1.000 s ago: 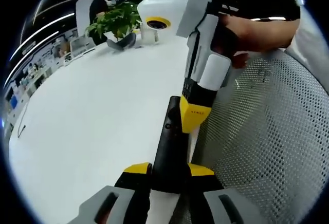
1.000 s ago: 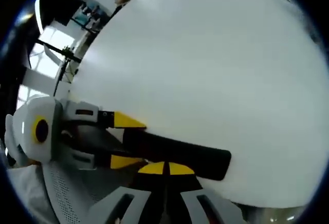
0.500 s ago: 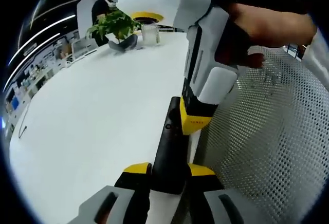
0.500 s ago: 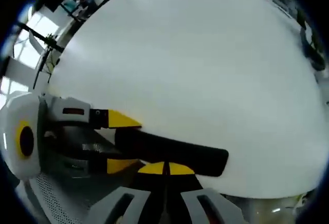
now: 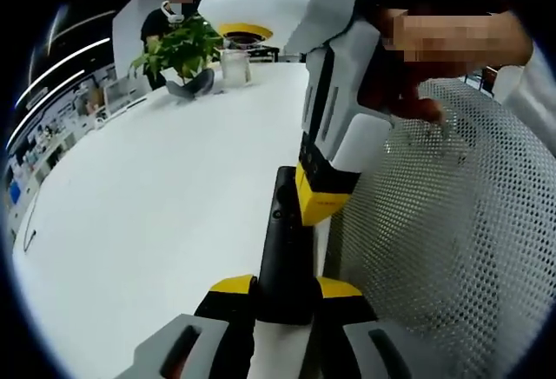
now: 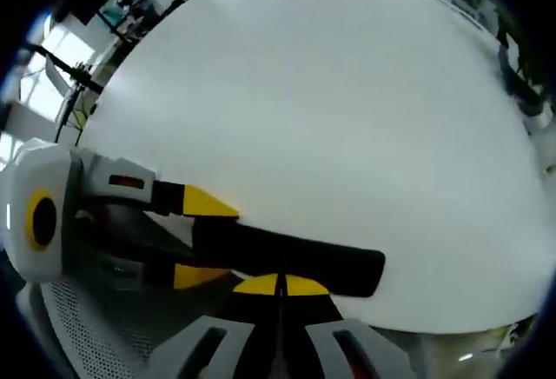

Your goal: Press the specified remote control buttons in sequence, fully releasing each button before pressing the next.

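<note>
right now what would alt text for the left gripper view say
A black remote is clamped in the left gripper over the edge of a white table, while the right gripper, held by a hand, has its yellow tip against the remote's top face. A potted plant stands at the table's far end, and a white mesh chair is at right.

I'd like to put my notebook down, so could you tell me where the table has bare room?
The white table is bare between the potted plant and the remote. It is crowded at the edge by the mesh chair, where both grippers meet.
</note>
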